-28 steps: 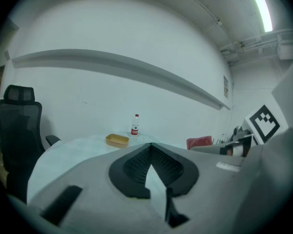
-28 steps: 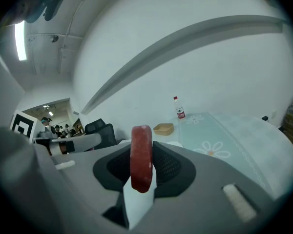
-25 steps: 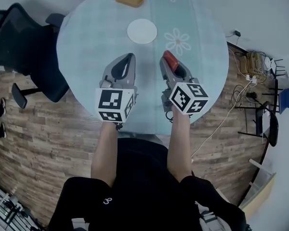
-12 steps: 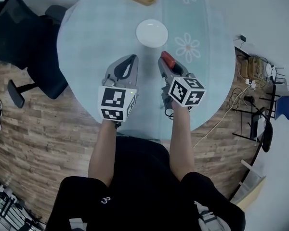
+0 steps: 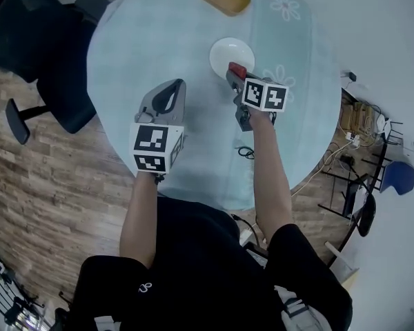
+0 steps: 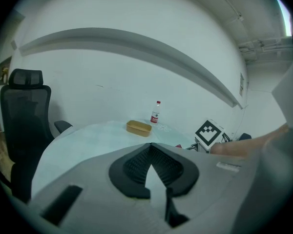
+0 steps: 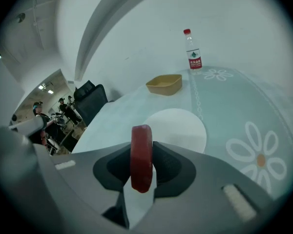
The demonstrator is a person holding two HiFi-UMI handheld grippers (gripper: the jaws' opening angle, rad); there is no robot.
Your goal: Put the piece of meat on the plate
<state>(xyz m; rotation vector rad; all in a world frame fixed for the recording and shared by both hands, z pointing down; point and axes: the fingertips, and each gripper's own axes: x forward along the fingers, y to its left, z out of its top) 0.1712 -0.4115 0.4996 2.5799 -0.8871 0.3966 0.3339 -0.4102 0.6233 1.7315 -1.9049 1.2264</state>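
Right gripper [image 5: 235, 75] has come forward and down over the last second, fingers pinching the red piece of meat [image 7: 141, 156] upright at the white plate's [image 5: 224, 49] near rim, so I judge release close; left gripper [image 6: 150, 152] idles, fingers pressed together, empty.

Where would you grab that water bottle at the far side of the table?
Probably around its labelled middle, coming in level from the near side. The bottle stands upright, tall and slim, so its round body offers two opposite sides; the cap is small, and the yellow dish beside it stands apart.
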